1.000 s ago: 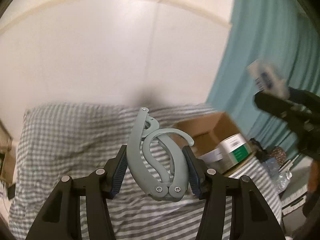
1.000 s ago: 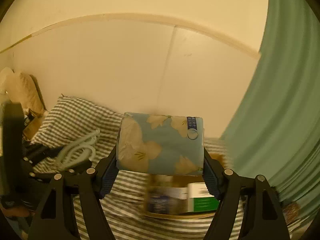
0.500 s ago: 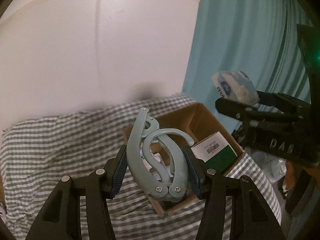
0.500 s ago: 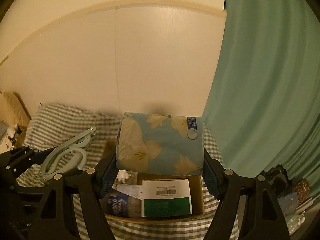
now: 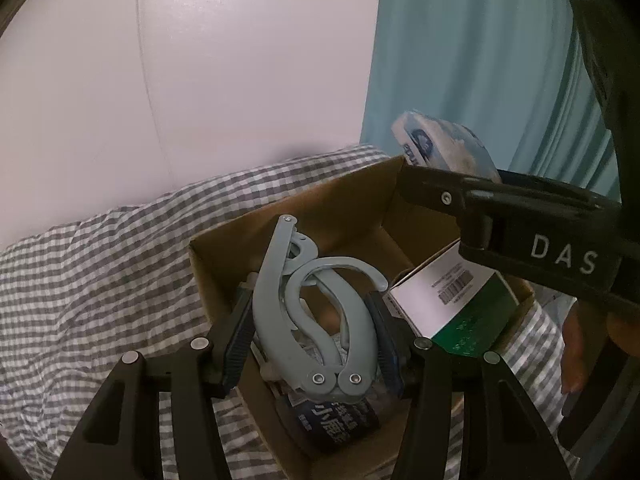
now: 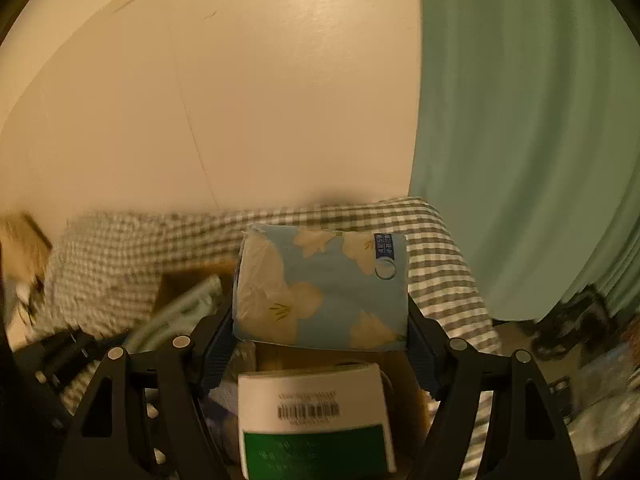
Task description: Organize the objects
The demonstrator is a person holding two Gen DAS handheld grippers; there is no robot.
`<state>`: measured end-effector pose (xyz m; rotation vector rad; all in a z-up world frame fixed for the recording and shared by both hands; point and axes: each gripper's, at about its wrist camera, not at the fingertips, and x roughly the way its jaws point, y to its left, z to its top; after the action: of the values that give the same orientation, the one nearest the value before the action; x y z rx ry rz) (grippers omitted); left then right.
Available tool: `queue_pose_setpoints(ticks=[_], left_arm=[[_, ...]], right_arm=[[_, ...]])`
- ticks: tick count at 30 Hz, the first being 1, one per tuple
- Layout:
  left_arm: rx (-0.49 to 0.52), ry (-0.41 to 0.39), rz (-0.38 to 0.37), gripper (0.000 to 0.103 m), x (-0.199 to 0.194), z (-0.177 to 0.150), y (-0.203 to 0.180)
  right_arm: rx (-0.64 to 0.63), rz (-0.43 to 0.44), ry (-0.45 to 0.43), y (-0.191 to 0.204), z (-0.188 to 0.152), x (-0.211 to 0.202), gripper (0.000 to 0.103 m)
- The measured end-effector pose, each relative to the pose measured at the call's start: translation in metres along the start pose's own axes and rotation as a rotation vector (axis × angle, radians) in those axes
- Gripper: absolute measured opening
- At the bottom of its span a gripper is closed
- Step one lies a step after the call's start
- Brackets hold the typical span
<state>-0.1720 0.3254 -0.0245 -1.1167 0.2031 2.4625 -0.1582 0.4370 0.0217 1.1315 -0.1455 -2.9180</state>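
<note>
Left gripper (image 5: pixel 316 344): clamped on grey folding hanger (image 5: pixel 316 312), above cardboard box (image 5: pixel 224 264) on the bed (image 5: pixel 88 288). Right gripper (image 6: pixel 320 344): clamped on tissue pack (image 6: pixel 320 292), over the same box. Step, judged: depositing; next, lower each into free space beside the green-white carton (image 6: pixel 314 420), then release.

Home bedroom, prob.: bed (image 5: pixel 100 280) w/ grey-white checked sheet against a plain pale wall (image 5: pixel 220 80), teal curtain (image 5: pixel 480 60) hanging at the right, open cardboard box (image 5: pixel 348 208) of household bits sitting on the bed.

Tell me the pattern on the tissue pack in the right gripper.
Light blue with cream flowers on the tissue pack, clearest in the right wrist view.
</note>
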Motion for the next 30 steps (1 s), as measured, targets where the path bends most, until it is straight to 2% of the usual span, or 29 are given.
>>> queue_pose_setpoints(ticks=[4, 6, 7, 8, 9, 10, 11, 14, 17, 19, 21, 25, 28, 30], left_arm=[[-0.028, 0.011, -0.006, 0.056, 0.003, 0.002, 0.001], [-0.058, 0.019, -0.024, 0.058, 0.002, 0.002, 0.005], [-0.065, 0.016, -0.027, 0.061, 0.000, 0.002, 0.006], [-0.067, 0.006, -0.022, 0.066, -0.003, 0.003, 0.007], [-0.069, -0.006, -0.007, 0.078, -0.007, 0.003, 0.008], [-0.072, -0.021, 0.015, 0.090, -0.015, 0.003, 0.010], [-0.076, -0.043, 0.040, 0.093, -0.022, 0.003, 0.012], [-0.079, -0.061, 0.060, 0.095, -0.037, 0.008, 0.017], [-0.080, -0.093, 0.080, 0.095, -0.062, 0.012, 0.025], [-0.074, -0.117, 0.105, 0.100, -0.081, 0.014, 0.030], [-0.068, -0.149, 0.131, 0.103, -0.103, 0.015, 0.039], [-0.060, -0.213, 0.172, 0.103, -0.150, 0.014, 0.044], [-0.072, -0.266, 0.208, 0.103, -0.190, 0.013, 0.058], [-0.089, -0.311, 0.230, 0.103, -0.213, 0.011, 0.068]], right_arm=[[0.026, 0.007, -0.006, 0.005, -0.002, 0.003, 0.075], [0.035, 0.008, -0.017, 0.007, -0.002, 0.002, 0.081], [0.038, 0.008, -0.026, 0.009, -0.002, -0.001, 0.083], [0.038, 0.007, -0.038, 0.009, 0.000, -0.004, 0.089], [0.038, 0.001, -0.060, 0.010, 0.000, -0.010, 0.095], [0.038, -0.004, -0.080, 0.011, -0.001, -0.016, 0.095], [0.039, -0.011, -0.094, 0.013, -0.002, -0.024, 0.095], [0.065, -0.030, -0.122, 0.006, -0.001, -0.046, 0.096], [0.116, -0.009, -0.123, 0.007, 0.000, -0.069, 0.096], [0.125, -0.003, -0.127, 0.011, 0.003, -0.089, 0.096], [0.112, -0.004, -0.148, 0.021, 0.007, -0.112, 0.096], [0.078, 0.005, -0.205, 0.042, 0.011, -0.161, 0.097], [0.035, -0.024, -0.232, 0.059, 0.009, -0.193, 0.103], [-0.008, -0.057, -0.254, 0.072, 0.008, -0.211, 0.103]])
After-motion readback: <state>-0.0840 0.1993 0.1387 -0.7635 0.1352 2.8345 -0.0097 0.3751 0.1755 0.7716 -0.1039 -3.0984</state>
